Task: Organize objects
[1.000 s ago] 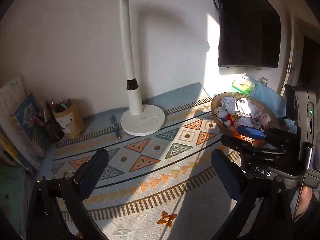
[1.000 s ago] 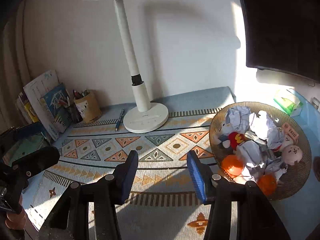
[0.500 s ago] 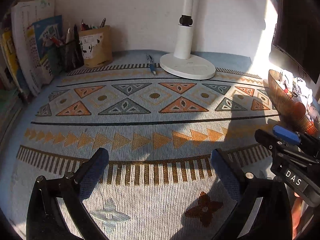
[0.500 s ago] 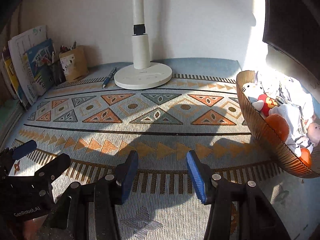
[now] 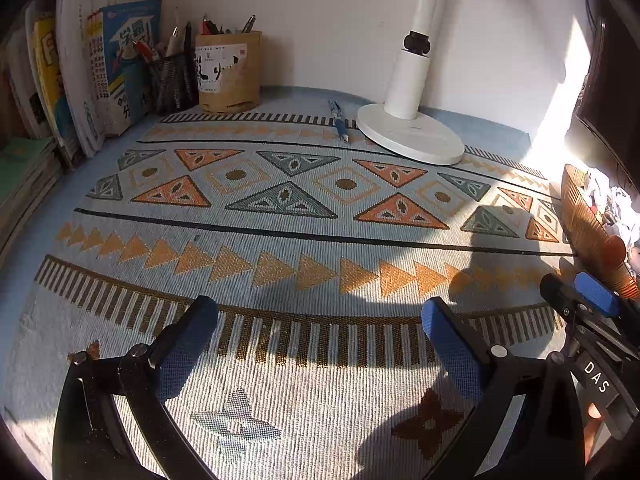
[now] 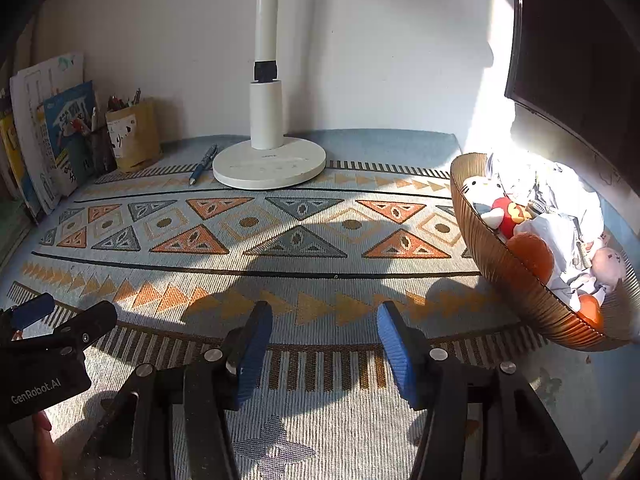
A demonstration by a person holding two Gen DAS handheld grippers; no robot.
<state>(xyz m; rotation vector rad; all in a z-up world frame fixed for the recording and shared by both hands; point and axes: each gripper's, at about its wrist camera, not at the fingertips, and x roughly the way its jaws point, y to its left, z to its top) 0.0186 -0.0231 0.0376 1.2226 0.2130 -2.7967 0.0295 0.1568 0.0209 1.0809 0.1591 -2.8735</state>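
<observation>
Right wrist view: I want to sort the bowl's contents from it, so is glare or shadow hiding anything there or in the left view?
Right wrist view: sunlight washes out the crumpled paper at the bowl back; front toys stay readable. Left wrist view: same glare at the right edge, bowl cropped, gripper shadows on the mat.

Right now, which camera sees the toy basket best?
The right wrist view: the whole basket shows, with a white plush, crumpled paper and orange balls inside. The left wrist view catches only its near wall and a little paper at the right edge.
</observation>
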